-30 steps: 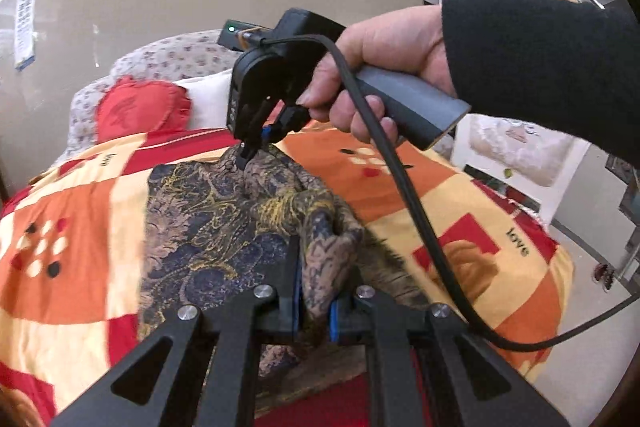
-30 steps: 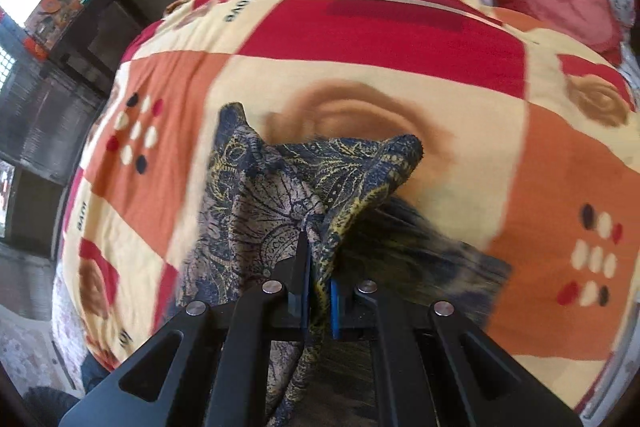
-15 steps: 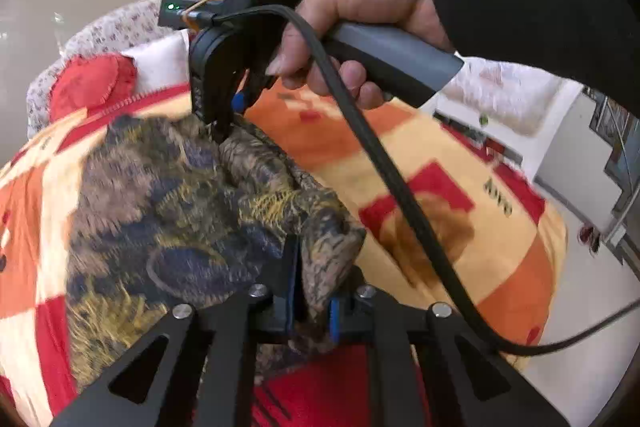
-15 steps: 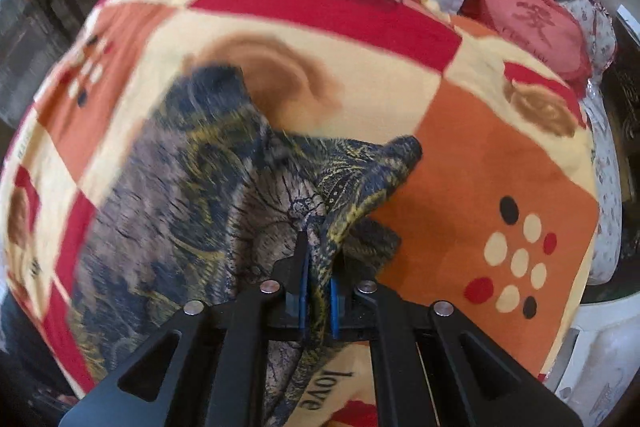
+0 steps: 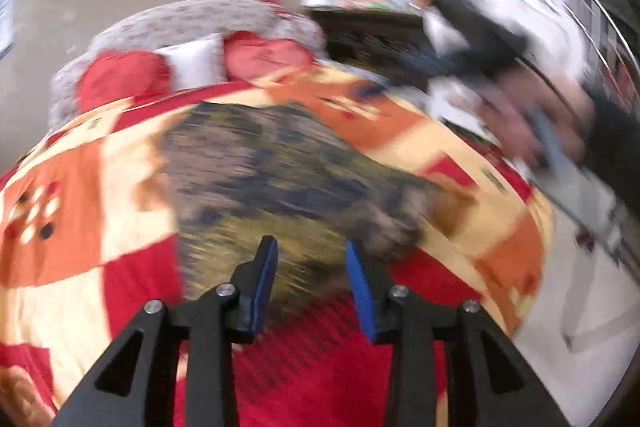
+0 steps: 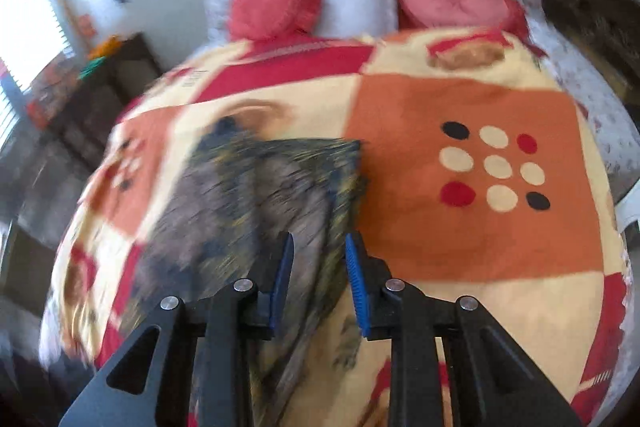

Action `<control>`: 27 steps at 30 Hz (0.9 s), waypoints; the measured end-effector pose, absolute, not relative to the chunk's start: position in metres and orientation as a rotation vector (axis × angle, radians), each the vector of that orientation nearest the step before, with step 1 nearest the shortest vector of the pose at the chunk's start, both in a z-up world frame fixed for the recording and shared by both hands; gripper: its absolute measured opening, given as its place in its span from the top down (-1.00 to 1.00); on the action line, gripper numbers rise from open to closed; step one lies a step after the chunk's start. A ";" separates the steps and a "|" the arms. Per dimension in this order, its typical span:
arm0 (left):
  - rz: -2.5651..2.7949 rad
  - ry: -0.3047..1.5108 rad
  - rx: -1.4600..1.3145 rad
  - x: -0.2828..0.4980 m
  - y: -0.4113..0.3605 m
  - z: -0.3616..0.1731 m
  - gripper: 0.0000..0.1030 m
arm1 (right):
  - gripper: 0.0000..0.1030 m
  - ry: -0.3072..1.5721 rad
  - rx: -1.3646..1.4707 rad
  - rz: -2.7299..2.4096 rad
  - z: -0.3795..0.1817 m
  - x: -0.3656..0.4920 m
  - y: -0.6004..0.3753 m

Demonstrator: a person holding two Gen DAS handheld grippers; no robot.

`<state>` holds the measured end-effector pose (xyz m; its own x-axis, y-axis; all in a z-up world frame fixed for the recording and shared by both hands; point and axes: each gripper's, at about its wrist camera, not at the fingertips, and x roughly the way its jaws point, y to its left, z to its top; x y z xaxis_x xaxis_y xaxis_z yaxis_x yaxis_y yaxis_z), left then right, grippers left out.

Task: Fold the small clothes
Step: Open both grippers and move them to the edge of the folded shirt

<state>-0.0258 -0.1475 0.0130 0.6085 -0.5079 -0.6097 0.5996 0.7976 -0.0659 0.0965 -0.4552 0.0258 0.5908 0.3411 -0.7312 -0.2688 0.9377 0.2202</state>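
Both grippers open, nothing held.
Left gripper (image 5: pixel 310 263) and right gripper (image 6: pixel 318 259) fingers spread above the patterned garment (image 6: pixel 260 195), which lies flat on the bed quilt (image 6: pixel 460 247). Frames blurred.

The left gripper (image 5: pixel 311 263) has its two blue-padded fingers spread apart with nothing between them. The right gripper (image 6: pixel 319 259) is likewise spread wide and grips nothing. Up and to the right of the left gripper, the person's right hand (image 5: pixel 532 123) shows, blurred.
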 end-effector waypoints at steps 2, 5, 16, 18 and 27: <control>-0.579 0.678 0.064 0.002 -0.141 0.015 0.27 | 0.21 0.833 0.022 0.386 0.023 0.066 -0.434; -0.512 0.807 -0.014 0.038 -0.138 -0.007 0.63 | 0.35 0.817 -0.020 0.369 0.003 0.033 -0.402; -0.513 0.836 0.053 0.026 -0.136 -0.034 0.66 | 0.39 0.868 0.161 0.249 -0.082 -0.015 -0.409; -0.513 0.807 0.042 0.032 -0.135 -0.016 0.64 | 0.39 0.946 0.154 0.264 -0.074 -0.008 -0.410; -0.426 0.749 -0.027 0.179 -0.174 0.033 0.13 | 0.23 0.754 0.248 0.024 0.020 0.088 -0.421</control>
<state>0.1792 -0.1742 0.0333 0.6514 -0.3849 -0.6539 0.3658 0.9143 -0.1737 0.0876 -0.4215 0.0205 0.7299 0.1105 -0.6746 0.0667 0.9706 0.2312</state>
